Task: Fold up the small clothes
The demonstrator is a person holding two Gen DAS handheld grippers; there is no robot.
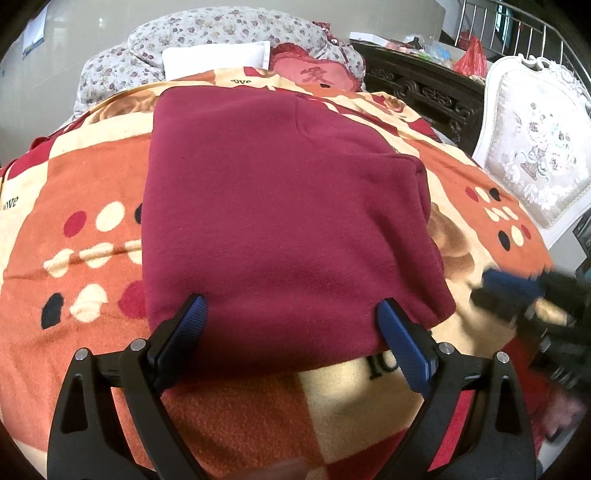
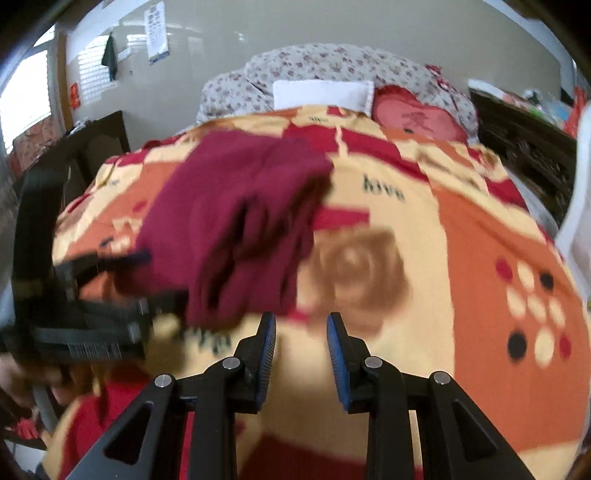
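Note:
A dark red folded garment [image 1: 288, 206] lies flat on the patterned blanket [image 1: 74, 177]. My left gripper [image 1: 291, 314] is open, its blue pads wide apart over the garment's near edge, nothing between them. The right gripper [image 1: 517, 291] shows blurred at the right of the garment in the left wrist view. In the right wrist view the garment [image 2: 236, 221] lies ahead and to the left. My right gripper [image 2: 301, 325] is open and empty above the blanket [image 2: 461, 240], just right of the garment's near corner. The left gripper [image 2: 88, 291] shows blurred at the left.
Floral pillows [image 1: 221, 33], a white pillow [image 1: 218, 57] and a red heart cushion [image 1: 314, 74] lie at the bed's head. A white ornate chair [image 1: 535, 147] stands at the right. Dark carved furniture [image 1: 424, 88] stands behind it. A dark cabinet [image 2: 99, 144] stands left of the bed.

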